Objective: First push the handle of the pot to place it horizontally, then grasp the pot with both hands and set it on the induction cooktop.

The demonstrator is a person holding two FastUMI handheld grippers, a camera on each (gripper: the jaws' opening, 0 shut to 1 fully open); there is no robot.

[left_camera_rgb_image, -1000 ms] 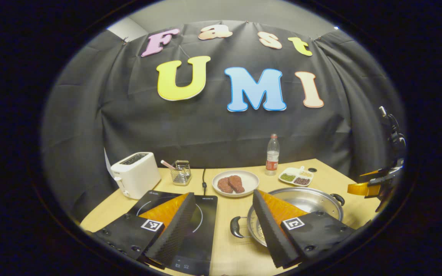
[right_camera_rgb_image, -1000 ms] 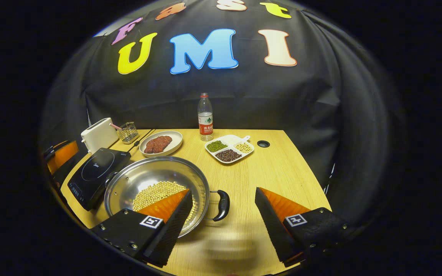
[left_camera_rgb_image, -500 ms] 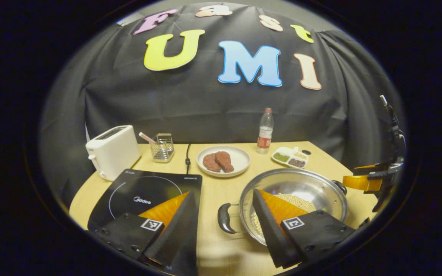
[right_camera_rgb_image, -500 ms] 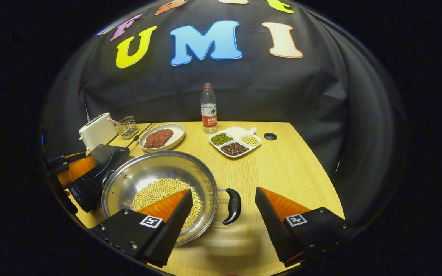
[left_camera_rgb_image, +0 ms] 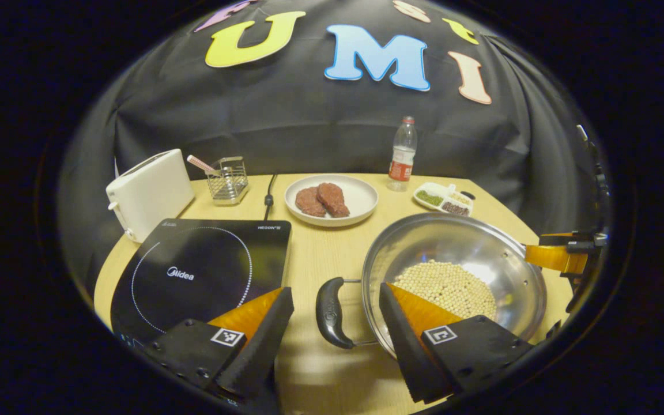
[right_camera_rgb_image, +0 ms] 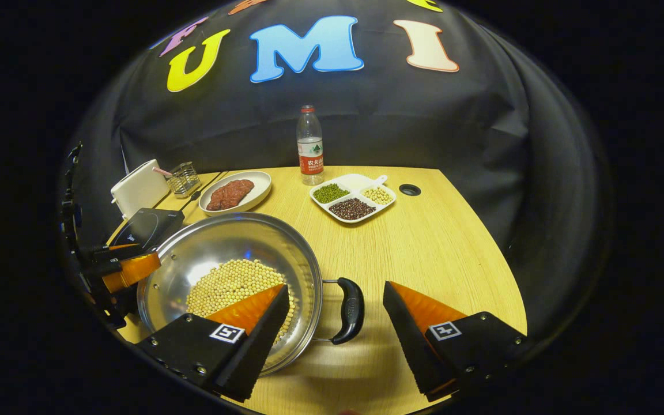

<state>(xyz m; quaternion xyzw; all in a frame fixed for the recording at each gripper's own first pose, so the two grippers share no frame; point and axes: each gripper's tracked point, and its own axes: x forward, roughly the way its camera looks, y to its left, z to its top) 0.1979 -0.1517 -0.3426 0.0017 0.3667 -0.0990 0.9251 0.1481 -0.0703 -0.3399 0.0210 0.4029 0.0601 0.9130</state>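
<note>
The table is carrying everything. The cooktop is sitting on the left side, and the pot of beans is sitting just beside it, not on it. The left gripper is hanging wide open, straddling the pot's left handle. The right gripper is doing the same, wide open around the right handle.
</note>
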